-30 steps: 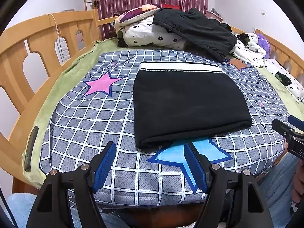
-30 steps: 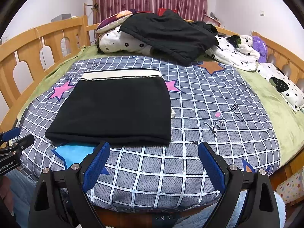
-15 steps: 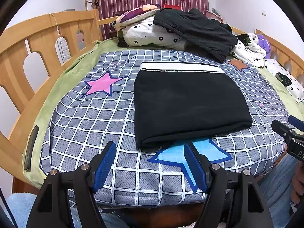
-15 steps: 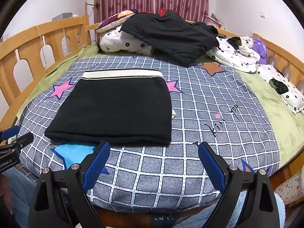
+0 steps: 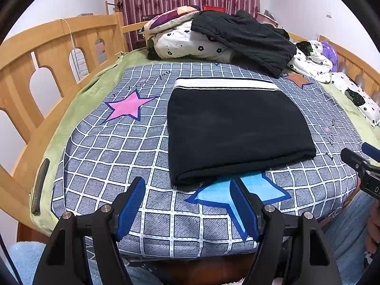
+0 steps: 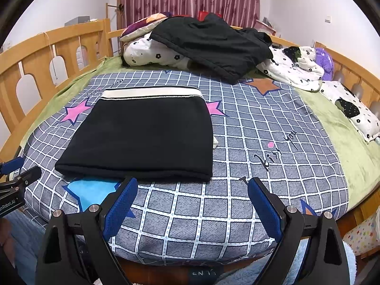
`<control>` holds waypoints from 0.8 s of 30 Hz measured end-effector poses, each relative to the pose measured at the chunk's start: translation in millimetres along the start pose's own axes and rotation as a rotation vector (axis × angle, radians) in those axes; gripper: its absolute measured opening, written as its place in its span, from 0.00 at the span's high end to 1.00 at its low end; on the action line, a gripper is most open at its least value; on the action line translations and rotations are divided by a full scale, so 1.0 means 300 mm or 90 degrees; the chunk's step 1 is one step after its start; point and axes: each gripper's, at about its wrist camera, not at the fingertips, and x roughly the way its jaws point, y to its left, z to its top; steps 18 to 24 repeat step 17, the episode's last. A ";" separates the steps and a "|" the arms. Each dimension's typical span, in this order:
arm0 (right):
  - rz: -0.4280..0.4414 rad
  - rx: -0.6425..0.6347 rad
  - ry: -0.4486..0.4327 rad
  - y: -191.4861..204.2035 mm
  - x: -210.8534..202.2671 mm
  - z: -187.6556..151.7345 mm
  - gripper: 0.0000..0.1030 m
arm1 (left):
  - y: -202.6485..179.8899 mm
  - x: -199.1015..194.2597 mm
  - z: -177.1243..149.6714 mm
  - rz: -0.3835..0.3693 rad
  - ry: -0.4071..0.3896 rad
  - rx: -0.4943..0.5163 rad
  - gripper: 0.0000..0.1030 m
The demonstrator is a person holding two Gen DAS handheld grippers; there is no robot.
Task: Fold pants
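Observation:
Black pants (image 5: 232, 128) lie folded into a flat rectangle on the checked bedspread, white waistband at the far edge. They also show in the right wrist view (image 6: 147, 137). My left gripper (image 5: 187, 190) is open and empty, just short of the pants' near folded edge. My right gripper (image 6: 192, 190) is open and empty, near the pants' near right corner, above the bed's front edge. Each gripper shows at the edge of the other's view: the right one (image 5: 361, 163) and the left one (image 6: 19, 173).
A heap of bedding with a black garment (image 5: 244, 40) on top lies at the head of the bed. A wooden rail (image 5: 47, 54) runs along the left side. Floral pillows (image 6: 356, 111) lie at the right. A dark phone (image 5: 40, 185) lies on the green sheet.

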 end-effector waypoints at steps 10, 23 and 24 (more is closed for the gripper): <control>-0.002 -0.002 -0.001 0.000 0.000 0.000 0.10 | 0.004 -0.003 0.003 0.000 -0.004 0.002 0.30; -0.006 -0.006 -0.001 0.008 -0.001 -0.001 0.10 | 0.002 -0.010 -0.001 0.000 -0.007 0.006 0.30; -0.006 -0.006 -0.001 0.008 -0.001 -0.001 0.10 | 0.002 -0.010 -0.001 0.000 -0.007 0.006 0.30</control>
